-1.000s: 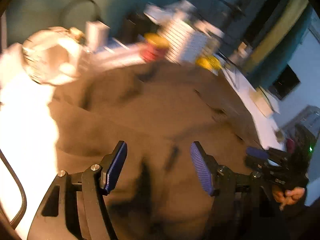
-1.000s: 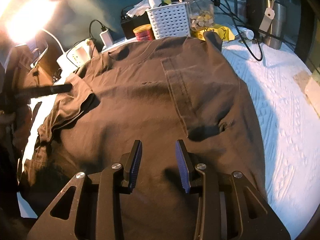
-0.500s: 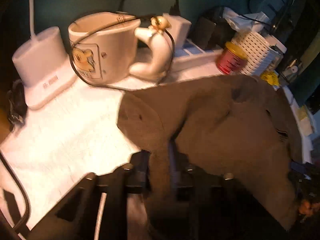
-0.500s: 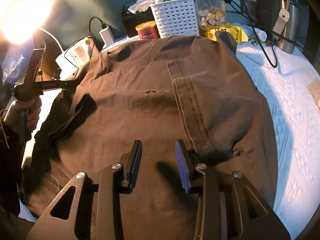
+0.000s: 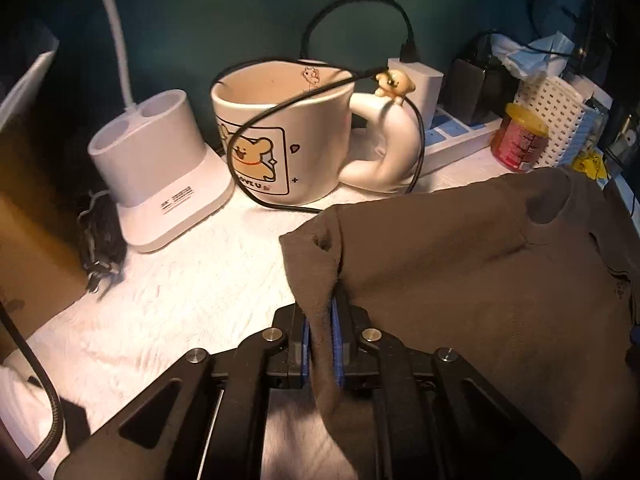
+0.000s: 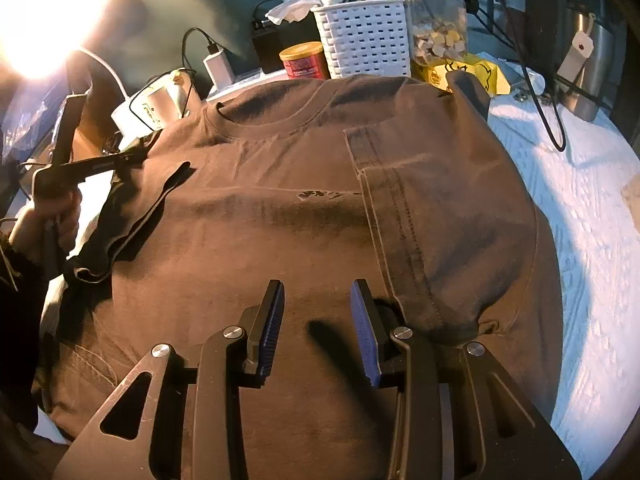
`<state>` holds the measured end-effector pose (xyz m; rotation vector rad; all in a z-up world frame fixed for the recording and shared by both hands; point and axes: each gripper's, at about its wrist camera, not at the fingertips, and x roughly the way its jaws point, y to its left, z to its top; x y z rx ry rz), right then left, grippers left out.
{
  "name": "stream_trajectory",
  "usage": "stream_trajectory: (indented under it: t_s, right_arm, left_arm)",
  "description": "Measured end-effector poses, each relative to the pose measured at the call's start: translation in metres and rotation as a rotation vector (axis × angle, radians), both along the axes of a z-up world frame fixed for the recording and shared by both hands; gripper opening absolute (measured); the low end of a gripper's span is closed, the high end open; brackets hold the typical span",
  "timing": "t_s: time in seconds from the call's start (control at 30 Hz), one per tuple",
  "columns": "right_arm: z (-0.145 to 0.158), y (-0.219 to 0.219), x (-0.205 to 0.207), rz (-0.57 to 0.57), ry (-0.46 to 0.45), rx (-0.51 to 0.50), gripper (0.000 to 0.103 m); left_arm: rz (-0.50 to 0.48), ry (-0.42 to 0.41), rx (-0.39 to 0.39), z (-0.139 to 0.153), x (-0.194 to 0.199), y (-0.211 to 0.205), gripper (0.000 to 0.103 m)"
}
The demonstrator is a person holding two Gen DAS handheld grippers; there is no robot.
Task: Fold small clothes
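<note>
Brown T-shirt (image 6: pixel 320 208) lies spread face up on the white textured cloth (image 6: pixel 580 208), collar toward the white basket (image 6: pixel 362 36) and red tin (image 6: pixel 302 60). Left gripper (image 5: pixel 322 336) has just closed its jaws and is clamped on a fold of the sleeve edge, near the cartoon mug (image 5: pixel 280 132). Right gripper (image 6: pixel 318 326) hovers over the lower shirt front, jaws apart, nothing between them.
</note>
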<state>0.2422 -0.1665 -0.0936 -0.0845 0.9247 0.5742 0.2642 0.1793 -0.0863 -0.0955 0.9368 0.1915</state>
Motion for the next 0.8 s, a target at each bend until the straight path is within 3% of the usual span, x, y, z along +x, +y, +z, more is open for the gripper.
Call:
stream_trajectory:
  t_s: [0.2,0.53,0.67,0.8]
  right_arm:
    - [0.005,0.007,-0.012,0.015,-0.011,-0.001,0.037]
    - [0.01,0.012,-0.041,0.042,-0.022,-0.004,0.037]
    - [0.009,0.014,-0.055,0.055,-0.017,-0.009,0.037]
    - [0.004,0.014,-0.067,0.059,-0.012,-0.029,0.037]
  left_arm:
    - [-0.047,-0.014,-0.08,0.019,-0.039,-0.007,0.031]
    - [-0.113,0.049,-0.189,0.012,-0.124,-0.036,0.031]
    - [-0.139,0.081,-0.181,-0.002,-0.134,-0.058,0.031]
    - [-0.091,0.064,-0.155,-0.009,-0.142,-0.068,0.031]
